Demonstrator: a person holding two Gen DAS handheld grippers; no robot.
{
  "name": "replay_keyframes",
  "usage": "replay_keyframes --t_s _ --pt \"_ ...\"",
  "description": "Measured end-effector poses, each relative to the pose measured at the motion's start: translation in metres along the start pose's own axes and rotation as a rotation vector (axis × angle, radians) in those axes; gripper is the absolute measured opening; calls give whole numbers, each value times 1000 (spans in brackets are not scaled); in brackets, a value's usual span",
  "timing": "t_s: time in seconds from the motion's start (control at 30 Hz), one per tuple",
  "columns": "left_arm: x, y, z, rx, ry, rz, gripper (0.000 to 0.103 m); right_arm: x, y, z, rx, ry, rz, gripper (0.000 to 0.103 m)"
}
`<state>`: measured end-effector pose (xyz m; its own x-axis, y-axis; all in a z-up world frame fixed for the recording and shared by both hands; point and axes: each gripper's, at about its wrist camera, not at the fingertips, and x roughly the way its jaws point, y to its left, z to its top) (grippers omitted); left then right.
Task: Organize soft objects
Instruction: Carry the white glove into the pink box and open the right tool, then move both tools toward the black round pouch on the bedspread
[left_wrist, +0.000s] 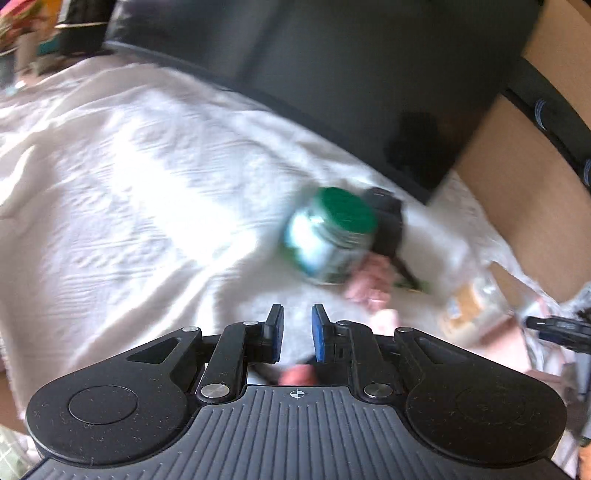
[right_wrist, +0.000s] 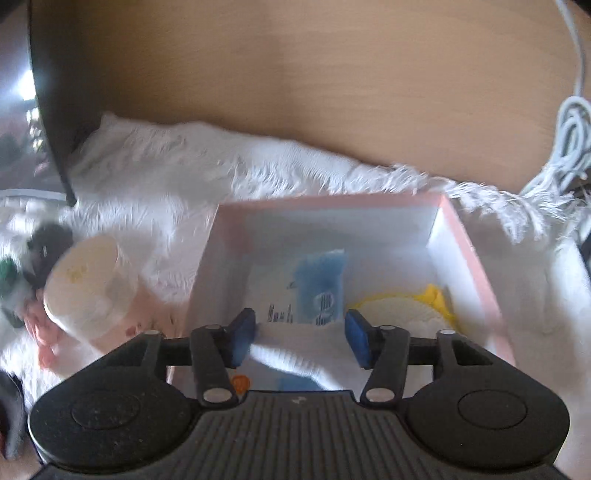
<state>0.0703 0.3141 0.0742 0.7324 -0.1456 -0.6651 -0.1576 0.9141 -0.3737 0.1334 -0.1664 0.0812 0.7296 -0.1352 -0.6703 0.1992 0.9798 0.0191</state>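
Left gripper (left_wrist: 297, 328): jaws a narrow gap apart, holding nothing; white cloth (left_wrist: 147, 177) lies beyond them.

Ahead of the left jaws: a jar with a green lid (left_wrist: 332, 236) tipped on its side on the cloth, ahead and slightly right. The view is blurred.

Right of the jar: a pink soft item (left_wrist: 369, 280) touching its lower edge, with a dark object (left_wrist: 388, 221) just behind it — too blurred to name.

Far right of the left jaws: a clear bag with something tan inside (left_wrist: 472, 306).

Right gripper (right_wrist: 300, 338): jaws wide apart, poised over the near edge of a pink-rimmed box (right_wrist: 469, 251); a white soft cloth piece (right_wrist: 295, 354) lies between the blue pads, though whether it touches them cannot be told.

Inside the box, ahead of the right jaws: a blue packet (right_wrist: 321, 284) straight ahead; a round white pad edged in yellow (right_wrist: 402, 310) ahead to the right.

Left of the right jaws: a white tub (right_wrist: 88, 284) tilted on its side, outside the box — pink fabric (right_wrist: 40, 332) lies beside it.

Under the box: a white fringed cloth (right_wrist: 258, 173) on a wooden worktop (right_wrist: 332, 74).
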Motion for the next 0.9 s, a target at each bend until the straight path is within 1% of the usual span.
replay_keyframes --t_s 0.03,0.1,0.17,0.23,0.3,0.37,0.47,0.57,0.63,0.7,0.77,0.83,0.9 --pt "-1 8 0 -9 -4 3 18 -8 2 0 6 -15 5 71" --pt "2 17 0 -16 -7 1 18 -23 14 -3 -13 -42 19 74" --pt "5 21 2 -3 -10 -15 18 -39 34 -11 -71 -68 32 77" --pt "10 21 4 29 -12 -37 18 -51 56 -22 -139 -93 42 85" --pt "18 15 9 71 -8 -62 18 -61 80 -37 -210 -116 54 86" --pt "29 3 12 127 2 -91 18 -67 103 -51 -278 -119 72 86" --pt "44 -15 13 222 33 -125 18 -68 137 -73 -399 -88 105 86" --pt "54 -26 7 272 101 -210 18 -62 162 -79 -453 -55 146 86" --pt "50 -21 5 261 102 -242 19 -56 178 -75 -453 -41 172 86" --pt "37 -8 5 228 74 -236 19 -45 189 -66 -433 -10 208 86" --pt "24 11 4 195 66 -235 19 -34 200 -63 -412 28 241 86" --pt "13 28 1 174 86 -235 19 -26 212 -66 -409 55 260 86" --pt "5 38 -6 164 123 -242 19 -24 222 -76 -431 79 274 86"
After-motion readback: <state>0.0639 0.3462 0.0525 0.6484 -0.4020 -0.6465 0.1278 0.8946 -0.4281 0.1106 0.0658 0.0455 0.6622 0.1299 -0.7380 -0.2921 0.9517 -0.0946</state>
